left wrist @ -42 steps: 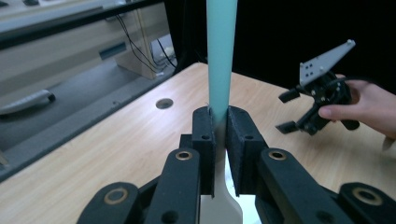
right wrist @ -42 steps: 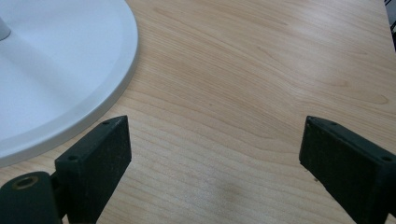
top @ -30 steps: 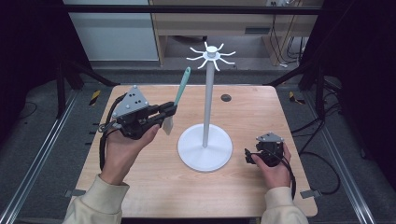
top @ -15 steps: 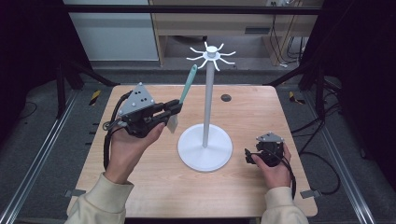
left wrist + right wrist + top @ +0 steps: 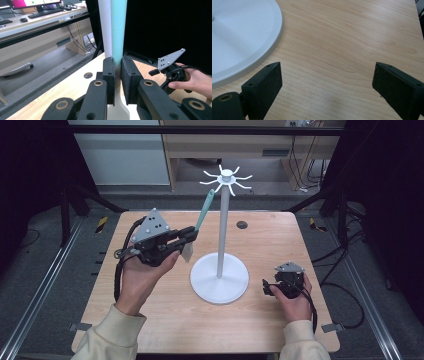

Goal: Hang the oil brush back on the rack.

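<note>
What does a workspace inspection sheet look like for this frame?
Surface: wooden table, with a small round hole near the far edge.
Job's things: teal-handled spatula tilted toward the white hook stand.
Clutter: nothing seen.
Grippers: left gripper shut on the spatula; right gripper open, low over the table.
Cables: black cable trailing from the left gripper.
Surroundings: dark frame, desk with a keyboard.
</note>
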